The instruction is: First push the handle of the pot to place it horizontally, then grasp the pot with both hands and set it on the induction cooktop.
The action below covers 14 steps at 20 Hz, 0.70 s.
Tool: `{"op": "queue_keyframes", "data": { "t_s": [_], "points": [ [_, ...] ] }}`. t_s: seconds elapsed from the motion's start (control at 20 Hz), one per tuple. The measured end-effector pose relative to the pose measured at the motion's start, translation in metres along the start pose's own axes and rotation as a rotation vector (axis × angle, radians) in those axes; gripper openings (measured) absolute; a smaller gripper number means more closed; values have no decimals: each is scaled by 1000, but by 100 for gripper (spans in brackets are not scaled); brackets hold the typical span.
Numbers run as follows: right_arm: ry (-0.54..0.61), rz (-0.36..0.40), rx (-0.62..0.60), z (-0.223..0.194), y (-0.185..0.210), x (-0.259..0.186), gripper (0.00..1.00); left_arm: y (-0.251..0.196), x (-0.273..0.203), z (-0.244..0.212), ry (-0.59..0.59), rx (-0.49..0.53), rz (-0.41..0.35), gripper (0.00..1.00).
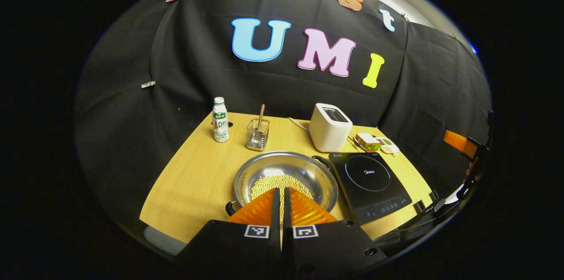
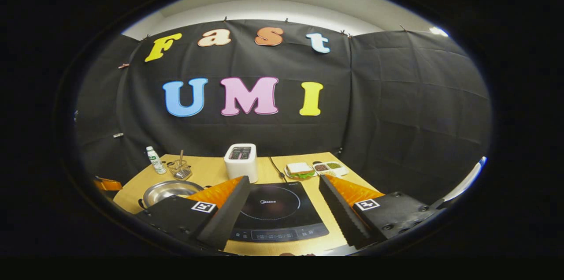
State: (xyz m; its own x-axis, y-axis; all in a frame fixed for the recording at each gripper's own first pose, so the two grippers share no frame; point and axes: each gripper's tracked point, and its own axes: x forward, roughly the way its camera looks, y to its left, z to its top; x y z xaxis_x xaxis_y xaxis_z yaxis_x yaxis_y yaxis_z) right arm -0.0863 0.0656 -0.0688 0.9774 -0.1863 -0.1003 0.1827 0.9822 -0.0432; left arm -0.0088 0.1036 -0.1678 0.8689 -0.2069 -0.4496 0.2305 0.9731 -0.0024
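The wooden table (image 1: 198,174) carries everything. The induction cooktop (image 1: 369,183) lies flat at the table's front edge, toward the right corner. The steel pot (image 1: 286,178) sits just beside it on the left, also near the front edge, and it has a heap of small yellow beans (image 1: 275,183) inside. One pot handle (image 1: 321,161) points toward the back by the cooktop, and the other handle (image 1: 230,207) points toward the front edge, so the handles look slanted, not level yet.

Behind the cooktop stands a white toaster (image 1: 329,128). A wire utensil holder (image 1: 257,134) and a small bottle (image 1: 220,120) stand toward the back left corner.

The left gripper (image 1: 280,203) hangs over the pot's front rim with its fingers pressed together, holding nothing. The right gripper (image 2: 282,209) hangs over the cooktop with its fingers spread wide.

What could go wrong? A hard push on a handle could slide the whole pot into the cooktop, or toward the front edge, which is close. A fast turn could toss beans out. Later, if the two grippers lift unevenly, the pot could tip and spill.
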Motion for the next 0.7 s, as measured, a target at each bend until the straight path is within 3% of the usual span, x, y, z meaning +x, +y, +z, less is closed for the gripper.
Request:
{"op": "queue_keyframes", "data": {
  "t_s": [0.35,0.55,0.7],
  "points": [
    [23,41,-3,-4,14,2,99,17,21,-54,119,-38,-12,5],
    [41,26,-2,-12,7,2,99,17,31,-85,202,-89,-63,5],
    [65,14,14,-21,3,2,99,23,40,-107,265,-61,-70,5]
  ]
}}
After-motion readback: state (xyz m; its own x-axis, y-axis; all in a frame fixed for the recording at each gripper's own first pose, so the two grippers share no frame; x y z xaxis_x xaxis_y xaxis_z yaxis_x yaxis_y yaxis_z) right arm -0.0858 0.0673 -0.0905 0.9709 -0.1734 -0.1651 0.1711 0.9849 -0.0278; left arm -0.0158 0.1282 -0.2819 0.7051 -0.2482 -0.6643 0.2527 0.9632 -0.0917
